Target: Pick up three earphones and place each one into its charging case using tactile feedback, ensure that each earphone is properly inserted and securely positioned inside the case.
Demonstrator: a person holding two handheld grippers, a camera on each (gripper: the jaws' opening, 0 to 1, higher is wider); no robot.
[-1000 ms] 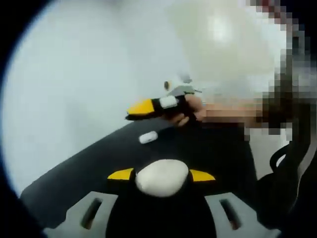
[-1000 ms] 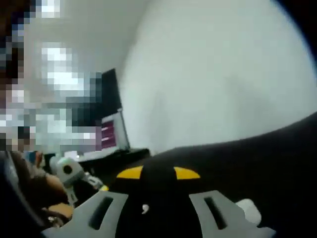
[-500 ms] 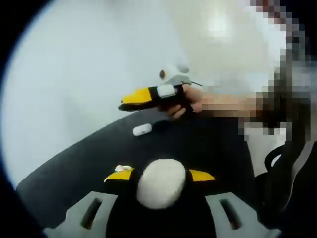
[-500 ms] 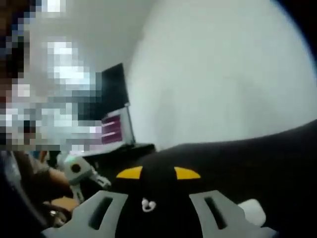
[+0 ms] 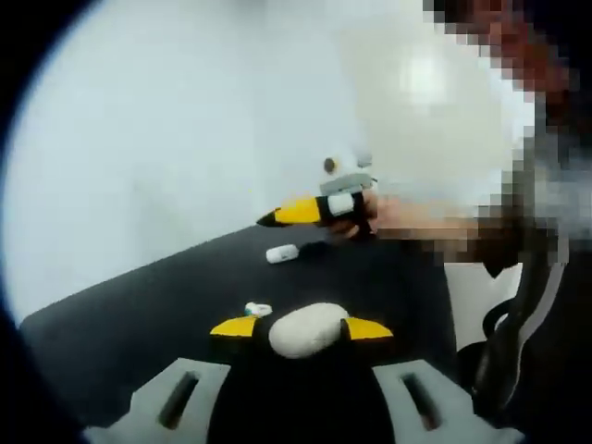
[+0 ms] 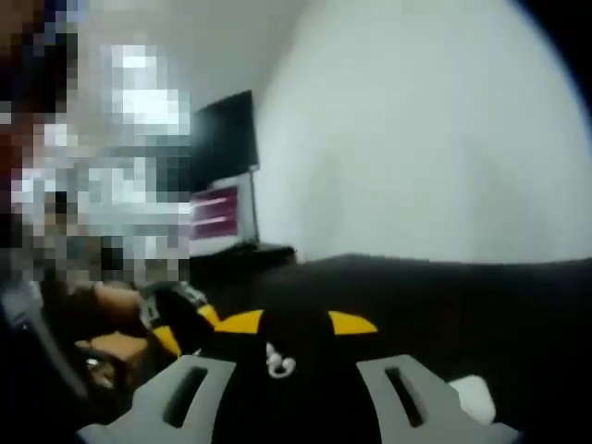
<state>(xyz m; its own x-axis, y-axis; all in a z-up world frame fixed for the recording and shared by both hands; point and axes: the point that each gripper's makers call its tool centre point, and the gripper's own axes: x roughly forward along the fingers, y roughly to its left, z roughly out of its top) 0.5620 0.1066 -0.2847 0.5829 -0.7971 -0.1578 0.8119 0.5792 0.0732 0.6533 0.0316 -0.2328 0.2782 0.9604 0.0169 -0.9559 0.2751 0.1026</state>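
In the left gripper view my left gripper (image 5: pixel 301 328) is shut on a white oval charging case (image 5: pixel 307 329), held just above the black table (image 5: pixel 139 305). A small white earphone (image 5: pixel 258 309) lies on the table by its left tip. Farther off, a second white case (image 5: pixel 282 252) lies on the table, and the right gripper (image 5: pixel 301 212) hovers just behind it in a hand (image 5: pixel 375 217). In the right gripper view my right gripper (image 6: pixel 296 324) stands open, jaws apart. A small white earphone (image 6: pixel 277 363) shows low between them, not gripped. A white case (image 6: pixel 472 398) sits at the lower right.
The black table (image 6: pixel 481 305) ends at a plain white wall. A dark monitor (image 6: pixel 222 139) stands at the back left in the right gripper view. The left gripper (image 6: pixel 176 319) comes in from the left there. A person's dark sleeve fills the right of the left gripper view.
The left gripper has pulled back and lowered with its case, bringing an earphone into sight by its left tip. In the right gripper view the earphone has crept up between the jaws.
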